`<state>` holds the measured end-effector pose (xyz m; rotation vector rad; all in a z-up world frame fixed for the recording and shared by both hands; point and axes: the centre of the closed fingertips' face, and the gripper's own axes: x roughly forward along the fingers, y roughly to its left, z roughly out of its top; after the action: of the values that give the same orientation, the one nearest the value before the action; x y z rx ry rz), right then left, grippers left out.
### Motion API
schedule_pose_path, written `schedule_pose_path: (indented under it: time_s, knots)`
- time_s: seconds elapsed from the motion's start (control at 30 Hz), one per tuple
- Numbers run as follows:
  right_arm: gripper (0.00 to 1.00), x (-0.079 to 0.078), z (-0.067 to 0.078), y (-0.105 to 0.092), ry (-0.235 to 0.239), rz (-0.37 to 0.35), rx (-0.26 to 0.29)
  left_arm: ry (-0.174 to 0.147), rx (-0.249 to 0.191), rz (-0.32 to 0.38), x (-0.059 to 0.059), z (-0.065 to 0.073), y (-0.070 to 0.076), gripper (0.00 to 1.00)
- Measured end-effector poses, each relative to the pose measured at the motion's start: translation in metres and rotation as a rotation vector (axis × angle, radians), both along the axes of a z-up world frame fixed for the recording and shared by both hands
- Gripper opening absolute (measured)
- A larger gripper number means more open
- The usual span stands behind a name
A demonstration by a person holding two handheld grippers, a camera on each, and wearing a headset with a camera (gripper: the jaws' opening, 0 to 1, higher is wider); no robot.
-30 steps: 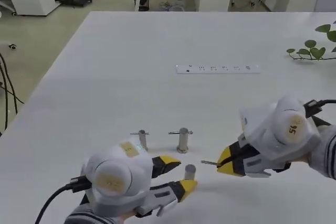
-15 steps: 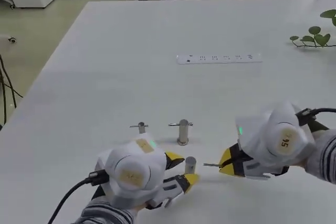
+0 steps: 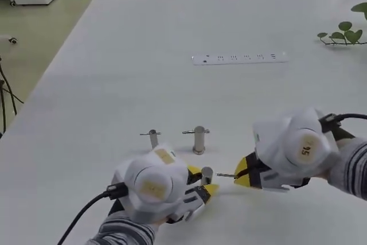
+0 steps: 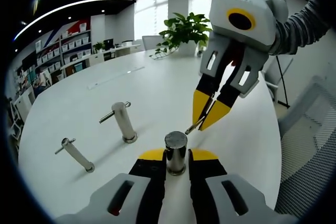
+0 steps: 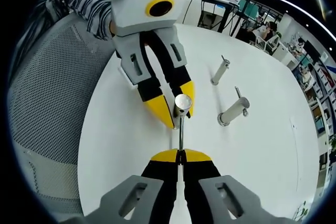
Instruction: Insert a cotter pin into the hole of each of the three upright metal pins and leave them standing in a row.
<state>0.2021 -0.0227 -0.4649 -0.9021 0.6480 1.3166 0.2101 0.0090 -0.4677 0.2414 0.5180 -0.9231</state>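
The left claw (image 4: 176, 157) is closed narrow on the lower part of the near metal pin (image 4: 176, 148), with one jaw against each side. The pin stands upright on the bench (image 3: 172, 73). The right claw (image 5: 180, 156) is pinched tight on one end of a loose cotter pin (image 5: 180, 129), which lies level and points at the near metal pin. Its free tip sits at the upper part of that pin; whether it has entered the hole cannot be told.

Beyond the left claw, the middle metal pin (image 3: 198, 140) and the left metal pin (image 3: 153, 138) stand upright side by side. Both carry inserted cotter pins (image 3: 196, 132) crosswise through the top. Well beyond them a white power strip (image 3: 238, 58) lies on the bench. A leafy plant (image 3: 343, 32) sits at its far right edge.
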Motion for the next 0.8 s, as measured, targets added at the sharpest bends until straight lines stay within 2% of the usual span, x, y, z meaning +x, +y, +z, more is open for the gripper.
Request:
schedule_pose_path:
  time_s: [0.23,0.3,0.53,0.8]
  knots:
    - [0.00,0.003,0.001,0.004,-0.004,0.001,0.007,0.022,0.011,0.019,0.001,-0.006,0.003,0.10]
    - [0.00,0.003,0.002,0.005,-0.004,0.004,0.005,0.033,-0.001,0.024,0.001,-0.006,0.003,0.10]
    - [0.00,-0.001,0.001,0.008,0.005,0.029,-0.007,0.036,-0.003,0.031,0.001,-0.007,0.002,0.10]
    - [0.00,0.003,-0.001,0.012,0.000,0.034,-0.029,0.027,-0.011,0.038,0.001,-0.009,0.002,0.10]
